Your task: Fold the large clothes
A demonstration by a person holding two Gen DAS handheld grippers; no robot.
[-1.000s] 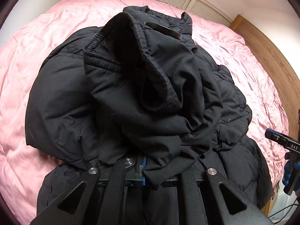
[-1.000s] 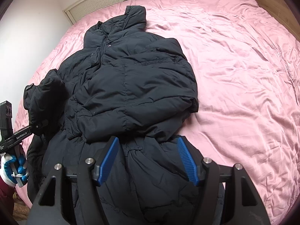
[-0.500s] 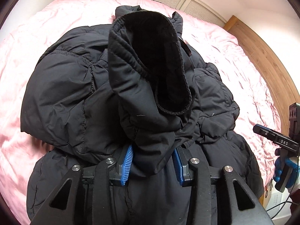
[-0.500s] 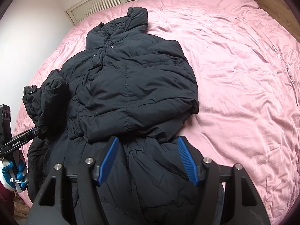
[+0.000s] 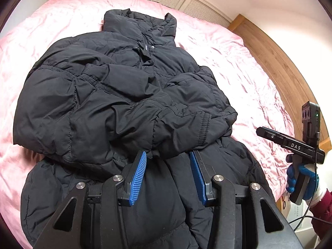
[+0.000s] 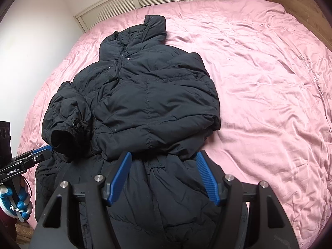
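Sleeve now dropped across black puffer jacket at frame centre, left gripper opening, empty, right gripper half open, empty, pink bedspread beneath.

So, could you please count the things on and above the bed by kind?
Black jacket: 1
Pink bedsheet: 1
Grippers: 2, left gripper and right gripper
Total: 4

Black puffer jacket lies on pink bedsheet, both sleeves folded in.
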